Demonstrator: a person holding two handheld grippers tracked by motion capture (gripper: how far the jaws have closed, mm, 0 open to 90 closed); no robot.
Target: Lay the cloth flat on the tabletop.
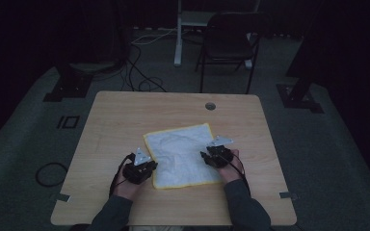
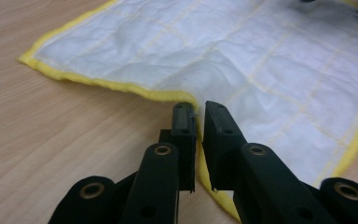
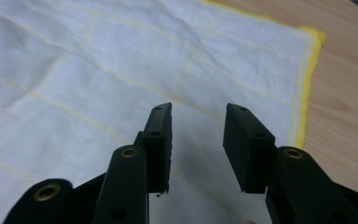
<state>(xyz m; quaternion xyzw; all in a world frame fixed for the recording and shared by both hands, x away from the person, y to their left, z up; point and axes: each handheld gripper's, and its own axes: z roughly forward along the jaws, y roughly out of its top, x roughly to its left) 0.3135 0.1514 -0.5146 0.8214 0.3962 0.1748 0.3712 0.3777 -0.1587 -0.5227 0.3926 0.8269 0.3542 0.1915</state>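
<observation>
partly hidden cloth [image 2: 279,70] edge between fingers [image 2: 184,135]

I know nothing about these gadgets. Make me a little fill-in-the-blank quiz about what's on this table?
1. The white cloth has a ____ border.
2. The left claw has its jaws nearly closed on the cloth's ____.
3. The right claw hangs over the cloth with its jaws ____.
4. Beyond the wooden table stands a dark folding ____.

Missing words: yellow; edge; open; chair

White quilted cloth [image 2: 261,51] with a soft, crinkled surface and fuzzy yellow edging lies on a smooth, matt light-wood table [image 1: 120,120]; both grippers' jaws look like matt black plastic with brass-coloured rivets
</observation>
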